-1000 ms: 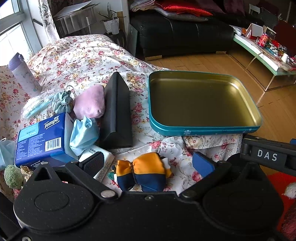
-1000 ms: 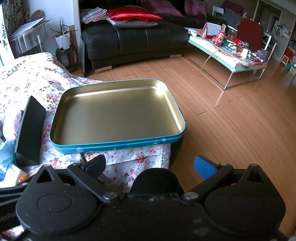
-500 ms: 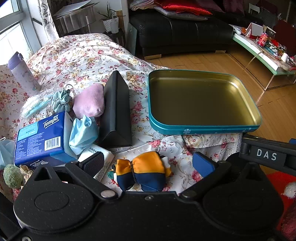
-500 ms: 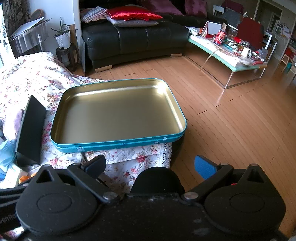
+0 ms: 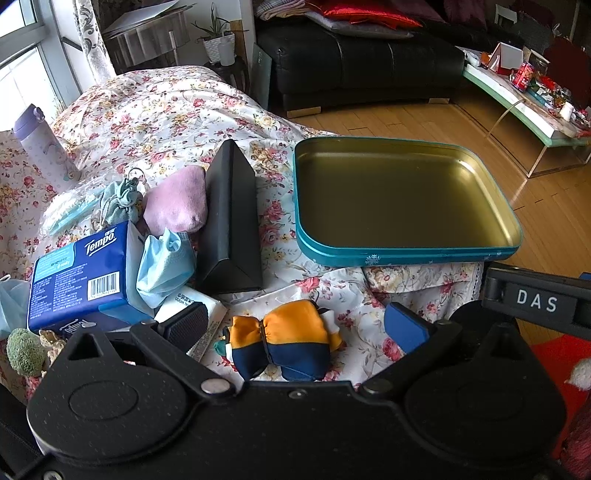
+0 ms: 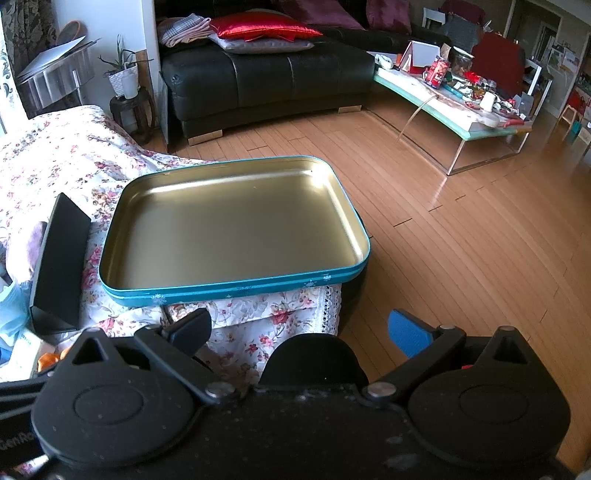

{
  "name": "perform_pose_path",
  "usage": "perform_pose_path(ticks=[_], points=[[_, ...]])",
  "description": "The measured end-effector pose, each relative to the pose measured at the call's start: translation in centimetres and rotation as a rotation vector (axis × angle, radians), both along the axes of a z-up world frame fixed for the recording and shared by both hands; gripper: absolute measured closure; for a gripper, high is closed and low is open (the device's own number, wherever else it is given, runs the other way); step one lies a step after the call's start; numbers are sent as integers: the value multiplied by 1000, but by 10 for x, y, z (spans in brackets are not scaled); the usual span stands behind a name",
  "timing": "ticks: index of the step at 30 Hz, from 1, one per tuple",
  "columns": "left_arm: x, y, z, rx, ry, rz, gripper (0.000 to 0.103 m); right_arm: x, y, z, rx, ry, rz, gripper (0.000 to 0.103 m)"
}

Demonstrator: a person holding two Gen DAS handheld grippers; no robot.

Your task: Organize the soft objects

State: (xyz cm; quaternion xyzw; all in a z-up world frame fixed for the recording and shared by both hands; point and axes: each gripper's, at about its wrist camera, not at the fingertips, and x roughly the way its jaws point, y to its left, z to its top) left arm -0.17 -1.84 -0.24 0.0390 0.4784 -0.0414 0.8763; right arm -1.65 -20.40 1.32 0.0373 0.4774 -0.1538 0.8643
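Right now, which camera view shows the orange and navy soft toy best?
The left wrist view: the orange and navy soft toy lies whole on the floral cloth, between the open left tongs. The right wrist view shows only a small orange scrap at its left edge, beside the open right tongs.

Tin tray (image 5: 406,254): teal outer wall with small snowflake marks, gold inside. Cloth (image 5: 166,107): white with pink-red floral print. Soft pouch (image 5: 284,341): orange over navy. Tissue pack (image 5: 77,277): blue, white lettering. Face mask (image 5: 164,266): light blue. Plush (image 5: 177,201): pale pink. Triangular box (image 5: 231,221): black. Sofa (image 6: 266,81): black. Cushion (image 6: 264,27): red.
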Motion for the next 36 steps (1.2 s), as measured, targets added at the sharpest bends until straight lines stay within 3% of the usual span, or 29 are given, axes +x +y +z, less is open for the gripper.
perform_pose_path(ticks=[25,30,36], points=[[-2,5,-1,-4,-5,5,5,-1,3,-1,7,5,15,0],[3,29,6,-24,-37,52,5,-5,4,8,36,-53,40,0],[18,88,29,-20,-116,193,5,-14,22,21,77,-136,119,1]])
